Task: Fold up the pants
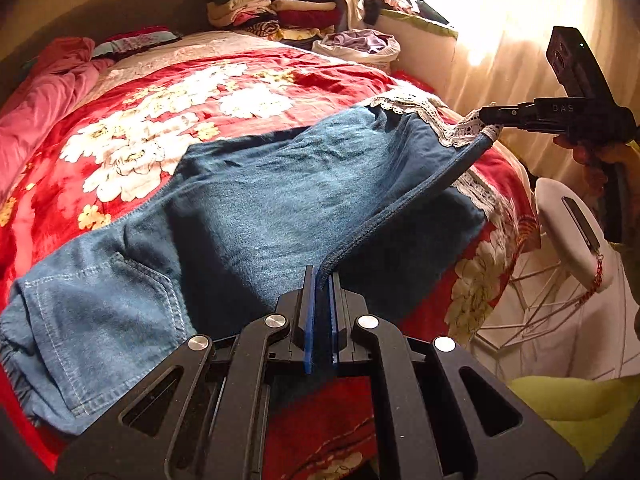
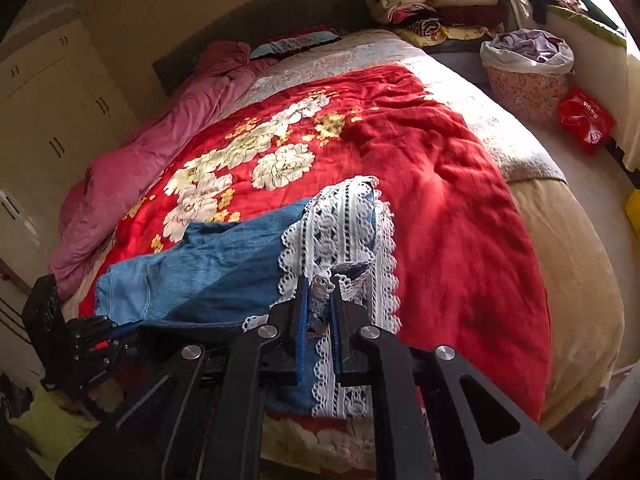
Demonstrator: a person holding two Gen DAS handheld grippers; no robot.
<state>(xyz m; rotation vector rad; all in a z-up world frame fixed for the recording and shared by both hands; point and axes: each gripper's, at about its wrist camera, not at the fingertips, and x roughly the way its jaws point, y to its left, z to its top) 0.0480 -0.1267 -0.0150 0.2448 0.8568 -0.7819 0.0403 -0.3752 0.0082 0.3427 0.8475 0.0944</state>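
Blue denim pants with white lace cuffs lie across the red floral blanket. The waist and a back pocket are at the lower left. My left gripper is shut on the seam edge of the upper leg and lifts it. My right gripper is shut on the lace cuff end, holding it raised at the right. In the right wrist view the right gripper pinches the lace cuff above the denim; the left gripper shows at the lower left.
A pink duvet lies along the bed's left side. Stacks of folded clothes sit at the head. A laundry basket and a red bag stand right of the bed. A white wire stool stands by the bed corner.
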